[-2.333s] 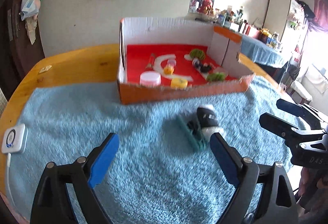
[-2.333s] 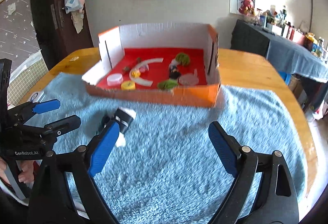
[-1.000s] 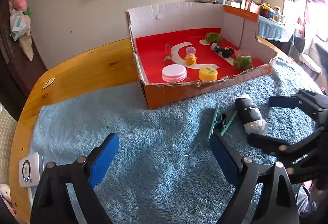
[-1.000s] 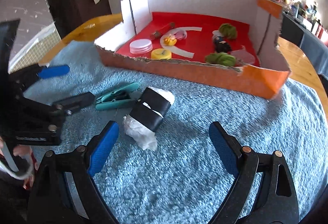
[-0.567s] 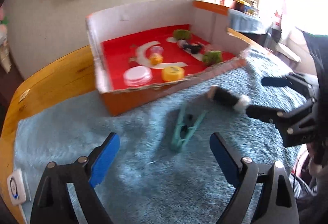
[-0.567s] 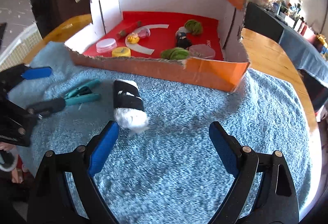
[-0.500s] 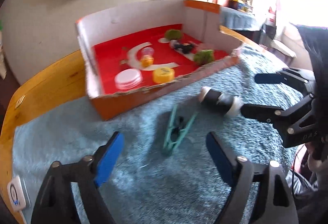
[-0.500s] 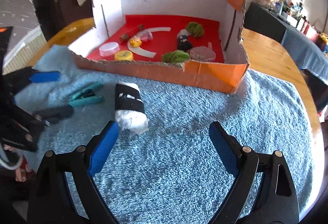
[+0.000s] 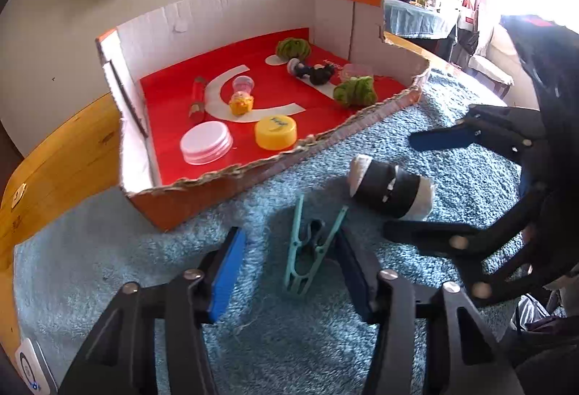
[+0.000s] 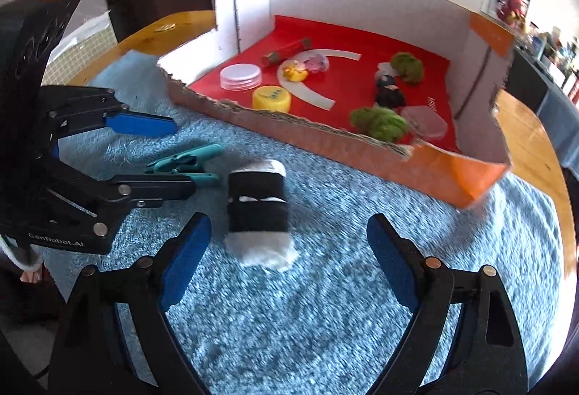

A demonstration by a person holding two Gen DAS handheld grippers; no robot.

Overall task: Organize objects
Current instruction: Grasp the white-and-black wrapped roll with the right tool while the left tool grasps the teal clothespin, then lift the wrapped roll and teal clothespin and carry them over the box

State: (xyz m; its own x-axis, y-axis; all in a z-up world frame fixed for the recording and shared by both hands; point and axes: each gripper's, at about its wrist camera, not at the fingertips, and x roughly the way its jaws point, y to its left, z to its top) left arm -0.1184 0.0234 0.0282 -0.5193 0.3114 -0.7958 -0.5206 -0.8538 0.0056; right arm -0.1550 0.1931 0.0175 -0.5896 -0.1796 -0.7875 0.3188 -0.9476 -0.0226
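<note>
A teal clothes peg point(image 9: 311, 246) lies on the blue towel point(image 9: 108, 272), between the fingers of my left gripper point(image 9: 293, 268). The jaws are closing; the left pad still stands apart from the peg. A black-and-white cloth roll point(image 10: 258, 210) lies just right of the peg point(image 10: 188, 160). My right gripper point(image 10: 287, 228) has the roll's near end between its fingers, nearer the left one. Its jaws are closing too and do not touch the roll. Each view shows the other gripper: the left gripper point(image 10: 182, 156) astride the peg, the right gripper point(image 9: 400, 187) astride the roll point(image 9: 391, 188).
A cardboard box point(image 9: 253, 170) with a red floor stands behind the towel, holding a white lid point(image 9: 206, 143), a yellow cap point(image 9: 275, 132), green pompoms and small toys. Wooden table point(image 9: 65, 156) shows at the left. A white device point(image 9: 29, 366) lies at the near left edge.
My left gripper came in over the peg and its jaws narrowed a lot. The right gripper drew closer to the roll, which now sits between its slightly narrower fingers.
</note>
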